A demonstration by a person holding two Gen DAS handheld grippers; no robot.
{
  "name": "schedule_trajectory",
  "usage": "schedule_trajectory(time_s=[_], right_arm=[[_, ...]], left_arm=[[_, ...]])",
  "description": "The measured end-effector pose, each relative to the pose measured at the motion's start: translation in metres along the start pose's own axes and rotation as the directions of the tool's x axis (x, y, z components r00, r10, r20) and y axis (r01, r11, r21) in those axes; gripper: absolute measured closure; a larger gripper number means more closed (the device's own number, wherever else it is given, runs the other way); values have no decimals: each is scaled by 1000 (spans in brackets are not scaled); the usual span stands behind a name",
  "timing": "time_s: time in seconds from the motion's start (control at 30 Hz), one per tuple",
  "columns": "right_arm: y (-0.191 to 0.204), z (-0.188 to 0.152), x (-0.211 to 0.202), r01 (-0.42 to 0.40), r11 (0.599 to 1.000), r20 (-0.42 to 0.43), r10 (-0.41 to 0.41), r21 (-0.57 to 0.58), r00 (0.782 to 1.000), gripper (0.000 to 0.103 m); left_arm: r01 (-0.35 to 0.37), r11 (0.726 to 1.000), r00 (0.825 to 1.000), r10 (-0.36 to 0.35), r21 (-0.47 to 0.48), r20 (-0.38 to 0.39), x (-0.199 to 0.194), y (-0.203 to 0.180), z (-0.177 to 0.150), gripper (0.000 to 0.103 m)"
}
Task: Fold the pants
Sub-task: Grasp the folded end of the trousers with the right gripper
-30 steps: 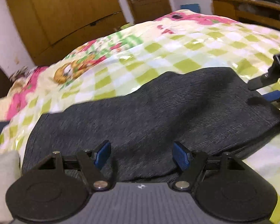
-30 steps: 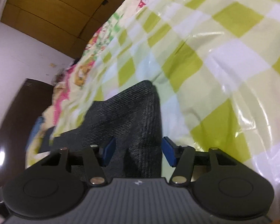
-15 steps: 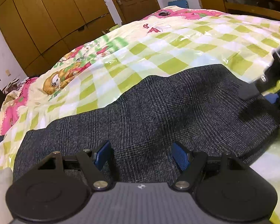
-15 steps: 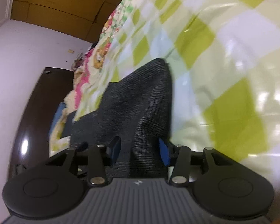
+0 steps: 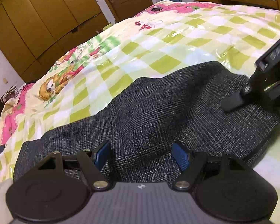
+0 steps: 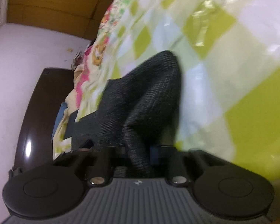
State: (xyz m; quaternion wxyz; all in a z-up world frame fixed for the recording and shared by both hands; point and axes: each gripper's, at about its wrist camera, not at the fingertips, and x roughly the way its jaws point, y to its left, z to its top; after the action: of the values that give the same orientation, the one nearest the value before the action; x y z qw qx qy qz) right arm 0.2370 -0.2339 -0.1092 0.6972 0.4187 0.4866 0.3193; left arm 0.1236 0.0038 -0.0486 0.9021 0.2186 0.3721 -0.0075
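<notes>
Dark checked pants (image 5: 158,112), one pair, lay across the bed (image 5: 177,37). My left gripper (image 5: 141,154) hovered over them, jaws apart; my right gripper (image 6: 138,155) was closing, pinching a fabric ridge.

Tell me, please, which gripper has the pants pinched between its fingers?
The right gripper: its jaws are closing on a ridge of the pants; the left gripper is open.
</notes>
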Motion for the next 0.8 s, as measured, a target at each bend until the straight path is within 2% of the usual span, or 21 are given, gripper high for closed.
schedule_trajectory(time_s=[0.17, 0.3, 0.37, 0.43, 0.53, 0.57, 0.7, 0.73, 0.8], right_arm=[[-9, -6, -41, -52, 999, 68, 51, 14, 996, 94], [-17, -3, -70, -8, 1000, 87, 8, -7, 996, 95], [-20, 1, -73, -33, 999, 84, 32, 12, 996, 91], [-17, 4, -65, -4, 1000, 77, 4, -4, 997, 88], [-11, 3, -52, 14, 1000, 44, -14, -2, 999, 71], [-8, 5, -49, 26, 1000, 30, -26, -16, 999, 69], [-3, 12, -35, 111, 993, -17, -112, -33, 994, 69], [-1, 15, -34, 141, 989, -16, -142, -37, 990, 72], [2, 20, -40, 183, 982, -3, -183, -56, 983, 72]], left_arm=[[19, 999, 1000, -19, 31, 5, -3, -18, 9, 18], [61, 995, 998, -63, 79, 22, -7, -42, 14, 18], [55, 994, 998, -58, 90, 29, -7, -48, 13, 18], [65, 995, 997, -67, 72, 23, -7, -43, 13, 18], [65, 996, 998, -66, 60, 23, -10, -34, 12, 17], [58, 996, 998, -59, 61, 25, -10, -31, 10, 17], [65, 997, 997, -66, 38, 27, -8, -25, 3, 17], [67, 997, 997, -68, 34, 32, -9, -25, 2, 17], [77, 997, 996, -78, 24, 43, -10, -23, 0, 17]])
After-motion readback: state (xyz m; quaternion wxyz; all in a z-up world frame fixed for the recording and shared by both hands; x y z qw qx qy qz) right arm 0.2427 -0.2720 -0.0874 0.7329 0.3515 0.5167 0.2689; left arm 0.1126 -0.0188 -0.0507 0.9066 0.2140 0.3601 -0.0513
